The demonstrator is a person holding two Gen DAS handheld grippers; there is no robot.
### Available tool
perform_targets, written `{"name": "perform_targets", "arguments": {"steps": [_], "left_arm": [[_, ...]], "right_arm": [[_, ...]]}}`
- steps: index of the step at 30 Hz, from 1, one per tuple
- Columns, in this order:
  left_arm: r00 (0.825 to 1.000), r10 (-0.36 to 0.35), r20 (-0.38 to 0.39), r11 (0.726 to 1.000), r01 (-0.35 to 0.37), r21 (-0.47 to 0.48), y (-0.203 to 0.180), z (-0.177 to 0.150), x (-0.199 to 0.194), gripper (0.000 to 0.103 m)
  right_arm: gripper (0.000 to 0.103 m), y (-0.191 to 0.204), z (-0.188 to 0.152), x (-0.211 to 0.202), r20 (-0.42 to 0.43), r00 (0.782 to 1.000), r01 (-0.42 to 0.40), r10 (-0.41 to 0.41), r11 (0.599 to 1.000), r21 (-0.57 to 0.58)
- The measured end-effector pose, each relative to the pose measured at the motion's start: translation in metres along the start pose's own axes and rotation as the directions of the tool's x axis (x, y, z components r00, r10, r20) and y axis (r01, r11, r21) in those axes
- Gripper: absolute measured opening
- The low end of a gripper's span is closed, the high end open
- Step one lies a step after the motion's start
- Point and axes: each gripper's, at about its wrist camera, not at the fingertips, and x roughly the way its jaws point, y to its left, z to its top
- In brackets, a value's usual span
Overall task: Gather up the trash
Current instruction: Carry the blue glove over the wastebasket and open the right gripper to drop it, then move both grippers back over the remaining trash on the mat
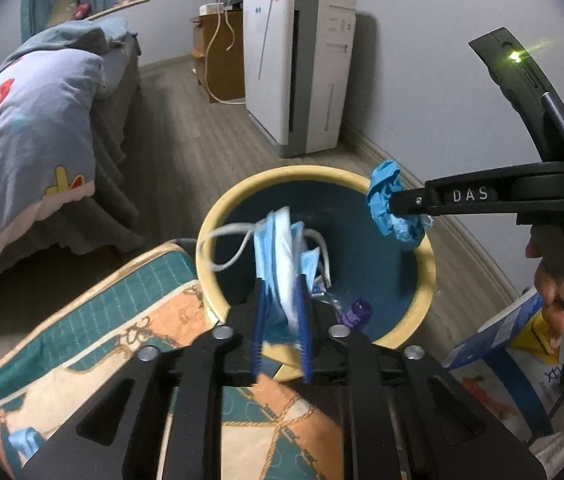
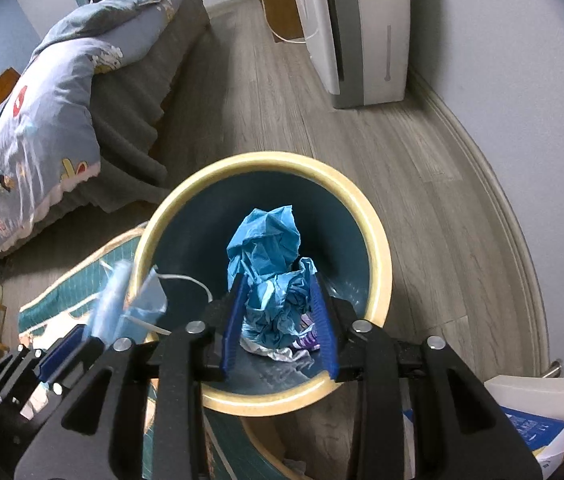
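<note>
Jaws' grasping hand (image 1: 561, 280) left-view only

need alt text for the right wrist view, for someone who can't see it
The right hand-held gripper has a crumpled blue wrapper between its blue fingers, over the open mouth of a cream-rimmed bin. At lower left, the left hand-held gripper brings a pale blue face mask to the bin's edge. Behind are a wood floor and a bed.
</note>
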Motion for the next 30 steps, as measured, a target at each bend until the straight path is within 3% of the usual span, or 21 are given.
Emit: {"name": "perform_targets", "arguments": {"steps": [1,2,3,9,11,14,17,30], "left_arm": [[1.0,-0.004,0.002,1.0,0.004,-0.003,0.0,0.001,0.0,0.032],[1.0,-0.003,0.005,1.0,0.003,-0.004,0.0,0.001,-0.001,0.045],[1.0,0.0,0.012,1.0,0.0,-0.004,0.001,0.001,-0.003,0.05],[1.0,0.016,0.016,1.0,-0.016,-0.014,0.006,0.001,-0.006,0.067],[0.999,0.027,0.018,1.0,-0.027,-0.014,0.007,0.001,-0.008,0.08],[0.999,0.045,0.03,0.999,-0.045,-0.012,0.01,0.0,-0.016,0.089],[0.997,0.063,0.04,0.998,-0.063,-0.004,0.014,-0.004,-0.026,0.091],[0.982,0.17,0.08,0.985,-0.166,-0.049,0.044,-0.038,-0.113,0.094]], "right_arm": [[0.05,0.001,0.001,-0.001,0.009,1.0,0.002,-0.002,1.0,-0.003],[0.052,0.001,0.001,-0.002,0.013,1.0,0.006,-0.006,1.0,-0.005],[0.053,0.001,0.002,-0.002,0.015,1.0,0.013,-0.012,1.0,-0.009],[0.066,0.0,0.004,-0.001,0.014,1.0,0.021,-0.021,1.0,0.007],[0.076,0.002,0.004,-0.002,0.015,1.0,0.018,-0.018,1.0,0.008],[0.091,0.004,0.005,-0.007,0.025,1.0,0.01,-0.01,1.0,0.017],[0.097,0.01,0.005,-0.015,0.041,0.999,-0.007,0.006,1.0,0.015],[0.097,0.06,-0.031,-0.07,0.08,0.994,-0.074,0.076,0.997,-0.031]]}}
